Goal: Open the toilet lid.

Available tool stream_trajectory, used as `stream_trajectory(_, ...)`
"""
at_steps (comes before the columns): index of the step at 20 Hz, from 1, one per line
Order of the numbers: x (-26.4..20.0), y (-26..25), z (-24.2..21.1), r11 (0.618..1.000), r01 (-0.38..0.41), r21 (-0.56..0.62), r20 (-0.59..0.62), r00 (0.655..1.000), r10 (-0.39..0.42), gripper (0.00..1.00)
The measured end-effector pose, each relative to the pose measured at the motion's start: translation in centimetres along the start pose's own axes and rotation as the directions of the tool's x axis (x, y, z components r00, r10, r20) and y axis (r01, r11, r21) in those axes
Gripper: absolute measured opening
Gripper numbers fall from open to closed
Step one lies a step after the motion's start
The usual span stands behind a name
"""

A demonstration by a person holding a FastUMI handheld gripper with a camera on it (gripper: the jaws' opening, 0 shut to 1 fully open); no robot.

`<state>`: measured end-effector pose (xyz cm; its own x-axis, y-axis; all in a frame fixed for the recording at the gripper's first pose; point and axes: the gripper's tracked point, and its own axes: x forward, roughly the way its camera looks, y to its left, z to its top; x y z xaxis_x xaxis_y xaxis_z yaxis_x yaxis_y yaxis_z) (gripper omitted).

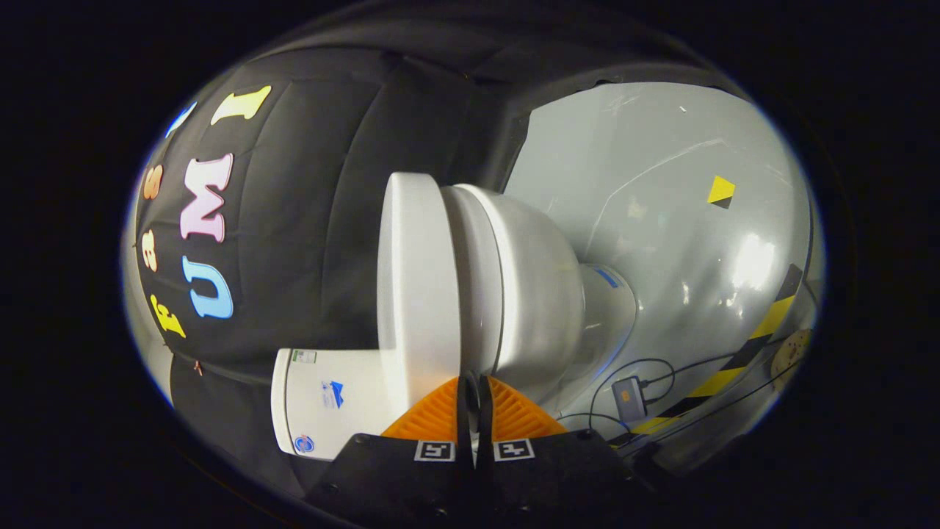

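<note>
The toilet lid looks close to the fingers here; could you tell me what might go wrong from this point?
1. The gripper has its fingers nearly together at the seam where the lid meets the bowl; whether they pinch anything is unclear, so the lid may slip.
2. The tank sits close beside the fingers and could be bumped.
</note>
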<state>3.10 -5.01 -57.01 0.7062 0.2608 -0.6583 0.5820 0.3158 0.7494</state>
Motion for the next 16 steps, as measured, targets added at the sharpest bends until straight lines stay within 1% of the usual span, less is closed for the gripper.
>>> stream_trajectory(2,-0.3,0.1,0.0,0.999,0.022,-0.043,-0.005,1.000,-0.022,0.04)
stream_trajectory(5,-0.8,1.0,0.0,0.999,0.028,-0.038,-0.014,0.999,-0.029,0.05)
stream_trajectory(6,-1.0,1.6,-0.1,0.998,0.027,-0.059,-0.017,0.999,-0.028,0.05)
stream_trajectory(10,-2.5,4.6,-0.2,0.973,0.046,-0.226,-0.016,0.999,-0.051,0.05)
stream_trajectory(13,-3.7,6.8,-0.7,0.940,0.096,-0.327,0.012,0.995,-0.098,0.05)
stream_trajectory(15,-4.3,8.9,-0.8,0.906,0.139,-0.400,0.044,0.990,-0.133,0.05)
stream_trajectory(16,-4.8,10.1,-1.0,0.883,0.155,-0.442,0.060,0.988,-0.144,0.05)
